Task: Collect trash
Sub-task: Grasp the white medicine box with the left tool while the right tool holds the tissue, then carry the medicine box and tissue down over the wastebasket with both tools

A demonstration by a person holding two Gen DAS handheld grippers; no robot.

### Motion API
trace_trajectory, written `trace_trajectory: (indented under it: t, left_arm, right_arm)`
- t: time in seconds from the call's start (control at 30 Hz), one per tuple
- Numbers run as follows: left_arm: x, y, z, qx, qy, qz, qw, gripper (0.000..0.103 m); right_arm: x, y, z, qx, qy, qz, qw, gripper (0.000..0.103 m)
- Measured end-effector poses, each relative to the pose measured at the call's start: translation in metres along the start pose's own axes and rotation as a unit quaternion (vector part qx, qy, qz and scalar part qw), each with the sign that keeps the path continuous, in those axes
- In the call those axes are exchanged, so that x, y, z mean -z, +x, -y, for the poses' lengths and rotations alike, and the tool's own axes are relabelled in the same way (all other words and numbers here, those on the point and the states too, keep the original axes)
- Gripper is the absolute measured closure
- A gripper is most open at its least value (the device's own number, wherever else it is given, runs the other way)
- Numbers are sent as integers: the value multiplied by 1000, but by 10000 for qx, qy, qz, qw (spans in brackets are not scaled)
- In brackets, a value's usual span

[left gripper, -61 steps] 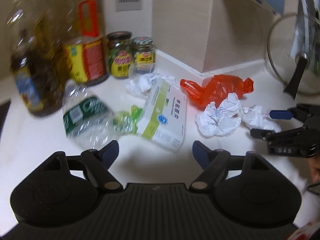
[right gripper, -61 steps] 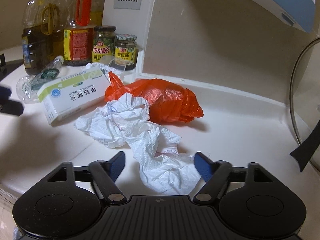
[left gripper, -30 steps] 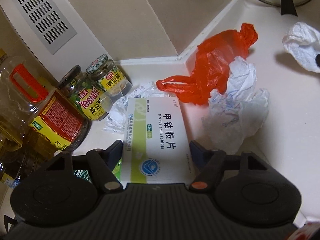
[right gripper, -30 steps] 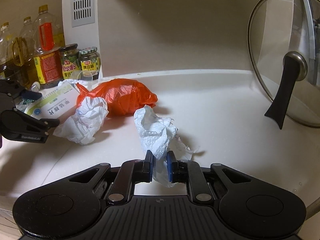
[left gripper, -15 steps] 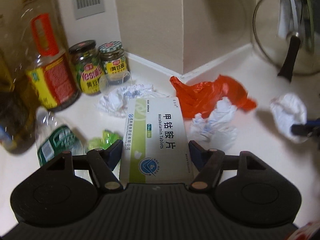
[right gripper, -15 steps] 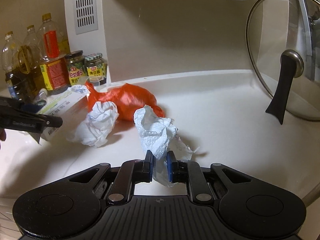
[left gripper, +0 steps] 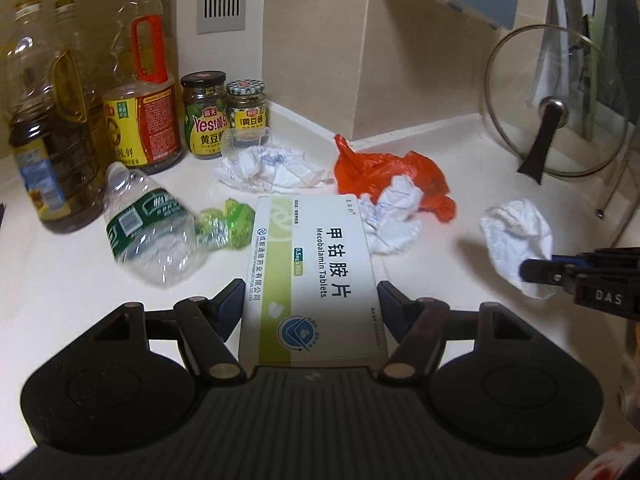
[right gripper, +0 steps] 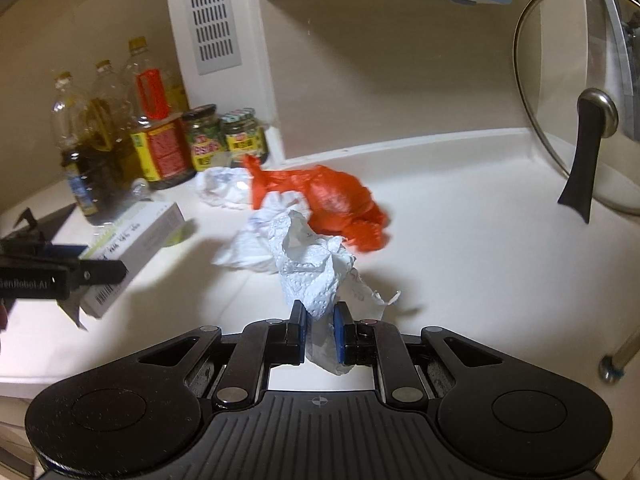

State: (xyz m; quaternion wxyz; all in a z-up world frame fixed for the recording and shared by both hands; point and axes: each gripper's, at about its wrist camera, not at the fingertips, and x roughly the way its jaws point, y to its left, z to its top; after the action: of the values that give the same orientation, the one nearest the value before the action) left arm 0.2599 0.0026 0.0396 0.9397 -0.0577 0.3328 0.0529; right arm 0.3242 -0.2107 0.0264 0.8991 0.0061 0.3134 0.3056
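My left gripper [left gripper: 310,288] is shut on a white and green tablet box [left gripper: 316,264], held off the white counter; the right wrist view shows that box [right gripper: 136,236] hanging at the left. My right gripper [right gripper: 320,312] is shut on a crumpled white paper towel [right gripper: 312,268], also lifted, seen at the right of the left wrist view as the paper towel [left gripper: 516,228]. On the counter lie an orange plastic bag [left gripper: 384,172], two more paper wads [left gripper: 392,216] [left gripper: 268,168], a crushed clear water bottle [left gripper: 148,228] and a green wrapper [left gripper: 228,222].
Oil bottles [left gripper: 52,140] and two sauce jars [left gripper: 204,116] stand at the back left against the wall. A glass pot lid [left gripper: 552,116] with a black handle leans at the back right. The counter's front edge [right gripper: 24,380] runs at lower left.
Both grippers stood open two seconds ago. The left has since closed on the tablet box, lifted it and rolled level. The right has closed on the paper towel and raised it.
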Motion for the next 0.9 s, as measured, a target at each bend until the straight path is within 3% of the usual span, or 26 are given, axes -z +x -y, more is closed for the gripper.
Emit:
trace_trajectory:
  t: [0.43, 0.9]
  left_arm:
    - [70, -56, 9, 565, 93, -350, 9977, 35]
    - [147, -75, -6, 771, 77, -1100, 9909, 35]
  right_arm:
    - [51, -50, -65, -481, 55, -297, 9984, 89]
    - [128, -26, -117, -593, -474, -1199, 9899, 89]
